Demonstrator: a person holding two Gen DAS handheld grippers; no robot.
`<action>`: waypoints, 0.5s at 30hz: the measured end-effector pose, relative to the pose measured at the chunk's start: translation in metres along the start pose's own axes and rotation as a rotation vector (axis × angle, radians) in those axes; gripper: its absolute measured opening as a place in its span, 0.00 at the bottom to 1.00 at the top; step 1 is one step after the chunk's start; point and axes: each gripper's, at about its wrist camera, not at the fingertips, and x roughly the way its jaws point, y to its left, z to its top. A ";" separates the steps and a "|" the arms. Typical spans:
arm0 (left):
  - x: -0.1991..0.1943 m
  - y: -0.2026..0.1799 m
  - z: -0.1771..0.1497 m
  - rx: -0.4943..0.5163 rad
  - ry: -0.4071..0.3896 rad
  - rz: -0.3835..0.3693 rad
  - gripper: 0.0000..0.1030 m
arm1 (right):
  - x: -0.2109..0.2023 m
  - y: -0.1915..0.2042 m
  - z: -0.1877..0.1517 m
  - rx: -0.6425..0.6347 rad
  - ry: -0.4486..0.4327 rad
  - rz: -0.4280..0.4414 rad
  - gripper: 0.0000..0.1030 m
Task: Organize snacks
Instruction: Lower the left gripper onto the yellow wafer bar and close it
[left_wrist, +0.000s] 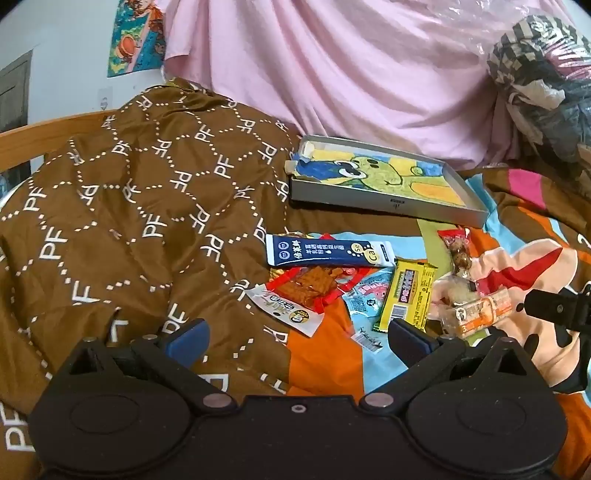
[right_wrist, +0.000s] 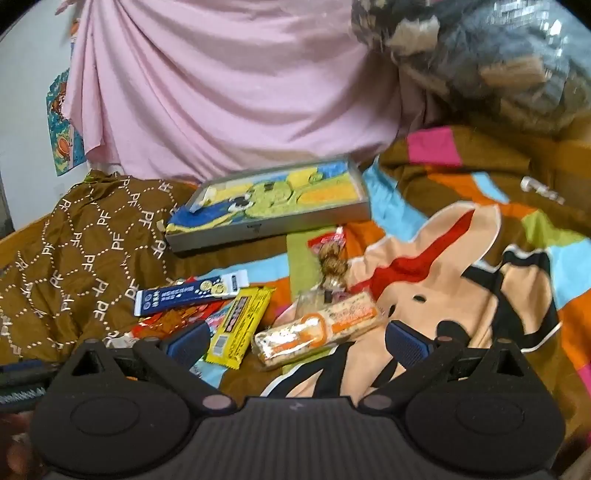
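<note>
Both grippers, left gripper (left_wrist: 297, 338) and right gripper (right_wrist: 295, 338), hover spread wide and empty over loose snacks (left_wrist: 347, 284), seemingly ready to sort them into the shallow tray (left_wrist: 384, 203) just behind.

A pale wall (left_wrist: 70, 48) forms the back left of the room, carrying a colourful cartoon poster (left_wrist: 135, 35). A pink cloth (left_wrist: 332, 74) hangs draped across most of the background. A wooden bed rail (left_wrist: 48, 129) shows at left. The bed carries a brown quilt (left_wrist: 129, 192) patterned with "PF" lettering and a multicoloured cartoon sheet (right_wrist: 480, 258). Bagged bedding (right_wrist: 498, 55) is piled at upper right. Lighting is soft and even.
</note>
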 end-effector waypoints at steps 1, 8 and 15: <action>0.003 -0.001 0.001 0.006 0.004 -0.001 0.99 | 0.005 -0.003 0.003 -0.001 0.034 0.031 1.00; 0.028 -0.013 0.007 0.073 0.009 -0.061 0.99 | 0.035 -0.018 0.018 -0.038 0.191 0.132 1.00; 0.058 -0.030 0.010 0.157 0.074 -0.113 0.99 | 0.067 -0.042 0.023 0.068 0.258 0.138 1.00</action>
